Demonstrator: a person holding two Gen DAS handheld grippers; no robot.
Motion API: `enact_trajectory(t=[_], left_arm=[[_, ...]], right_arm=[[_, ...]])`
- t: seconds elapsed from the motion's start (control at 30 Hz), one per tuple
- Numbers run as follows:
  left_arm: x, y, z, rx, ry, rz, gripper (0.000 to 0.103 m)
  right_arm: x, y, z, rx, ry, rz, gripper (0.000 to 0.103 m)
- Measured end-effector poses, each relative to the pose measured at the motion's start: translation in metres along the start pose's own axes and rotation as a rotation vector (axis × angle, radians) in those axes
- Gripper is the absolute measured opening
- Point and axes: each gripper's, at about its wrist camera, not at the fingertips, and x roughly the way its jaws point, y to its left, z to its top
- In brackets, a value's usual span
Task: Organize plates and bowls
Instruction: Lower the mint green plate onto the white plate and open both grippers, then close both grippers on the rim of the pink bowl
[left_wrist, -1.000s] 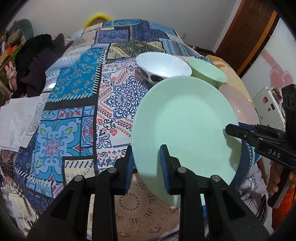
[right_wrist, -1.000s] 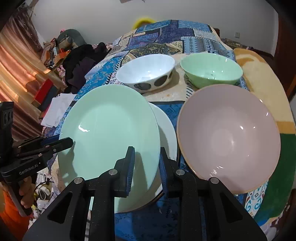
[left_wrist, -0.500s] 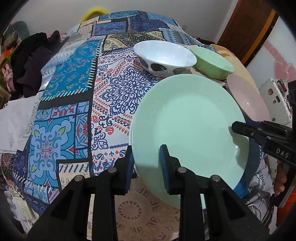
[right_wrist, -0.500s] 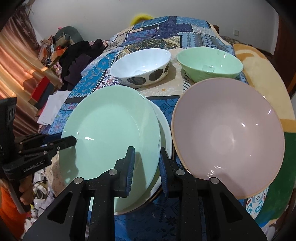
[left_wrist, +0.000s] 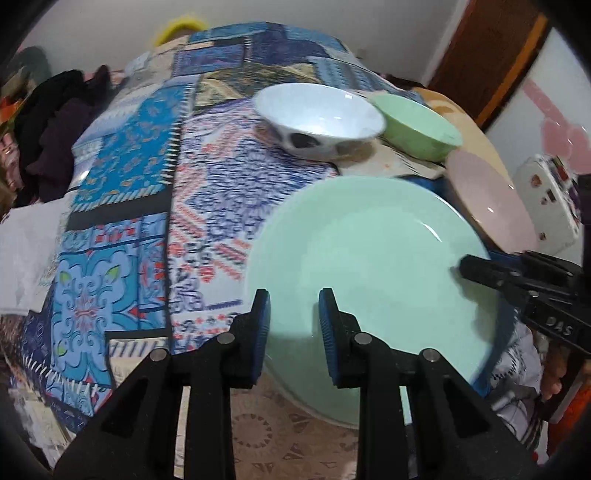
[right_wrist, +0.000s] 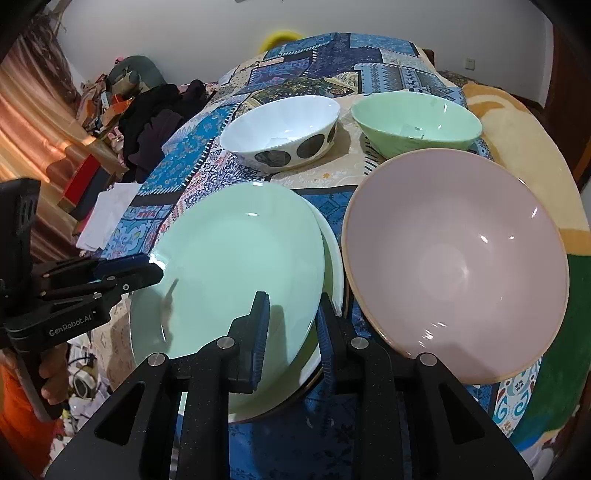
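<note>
**Two grippers holding the green plate**

Everything here is placed by the green plate (right_wrist: 236, 266). It is sitting on a bed with a patchwork blanket (left_wrist: 122, 192), and it is lying on top of a white plate (right_wrist: 334, 266) whose edge is peeking out on its right.

Left of the green plate, the left gripper (right_wrist: 153, 271) is reaching in from the side. Its jaws are clenched on the plate's left rim. A hand (right_wrist: 51, 380) is holding the gripper's handle.

At the near edge of the green plate, the right gripper (right_wrist: 291, 332) is pointing down. Its jaws are nearly closed, with the rims of the green plate and the white plate between them, so it is grasping them.

Behind the green plate, a white bowl with dark spots (right_wrist: 284, 133) is sitting upright. Just beside that bowl, further right, a green bowl (right_wrist: 417, 122) is sitting too.

Right of the green plate, a big pink bowl (right_wrist: 454, 266) is resting just beside the white plate.

Far left of the green plate, dark clothes (right_wrist: 155, 125) are lying in a heap.
</note>
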Motion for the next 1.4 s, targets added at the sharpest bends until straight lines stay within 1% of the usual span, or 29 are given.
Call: enact_trajectory(t=[0.1,0.17,0.23,0.33,0.5,0.57,0.67,0.7,0.73,0.77,0.83,0.93,1.03,1.07,1.13,1.23,1.4], left_arm=[[0.002,-0.010,0.001,0.029,-0.011,0.029,0.027],[0.003,-0.011,0.002,0.019,-0.002,0.016,0.027],[0.002,-0.010,0.002,0.014,-0.007,0.019,0.027],[-0.003,-0.009,0.002,0.004,-0.018,0.025,0.027],[-0.018,-0.009,0.004,-0.013,-0.054,0.042,0.027],[-0.024,-0.010,0.006,-0.024,-0.065,0.033,0.027],[-0.034,-0.016,0.011,-0.028,-0.089,0.028,0.029],[-0.037,-0.019,0.013,-0.027,-0.101,0.027,0.034],[-0.040,-0.021,0.015,-0.025,-0.112,0.027,0.042],[-0.045,-0.026,0.018,-0.018,-0.133,0.028,0.046],[-0.051,-0.035,0.022,0.004,-0.166,0.029,0.058],[-0.057,-0.052,0.032,0.032,-0.193,0.012,0.066],[-0.058,-0.068,0.042,0.055,-0.209,-0.003,0.074],[-0.058,-0.073,0.045,0.064,-0.214,-0.006,0.074],[-0.054,-0.085,0.051,0.081,-0.216,-0.015,0.082],[-0.044,-0.100,0.059,0.105,-0.207,-0.030,0.084],[-0.018,-0.121,0.069,0.134,-0.158,-0.052,0.084]], right_arm=[[-0.001,0.000,0.000,0.007,0.000,0.004,0.023],[-0.003,-0.002,0.000,0.004,-0.009,0.000,0.023],[-0.006,-0.003,0.000,0.012,-0.009,0.005,0.023],[-0.013,-0.004,0.000,0.006,-0.029,-0.026,0.023],[-0.031,-0.007,-0.001,0.006,-0.063,-0.015,0.024],[-0.040,-0.007,-0.001,-0.001,-0.085,-0.016,0.025],[-0.056,-0.007,0.002,-0.014,-0.130,-0.020,0.031],[-0.061,-0.008,0.003,-0.019,-0.146,-0.026,0.035],[-0.067,-0.010,0.004,-0.021,-0.167,-0.034,0.039],[-0.072,-0.012,0.005,-0.022,-0.186,-0.042,0.041],[-0.079,-0.016,0.008,-0.019,-0.211,-0.051,0.048],[-0.092,-0.030,0.011,0.008,-0.255,-0.071,0.058],[-0.100,-0.045,0.012,0.028,-0.287,-0.116,0.064],[-0.102,-0.050,0.012,0.037,-0.294,-0.134,0.065],[-0.106,-0.060,0.012,0.054,-0.299,-0.152,0.067],[-0.105,-0.077,0.010,0.088,-0.295,-0.179,0.067],[-0.093,-0.103,0.007,0.144,-0.259,-0.203,0.067]])
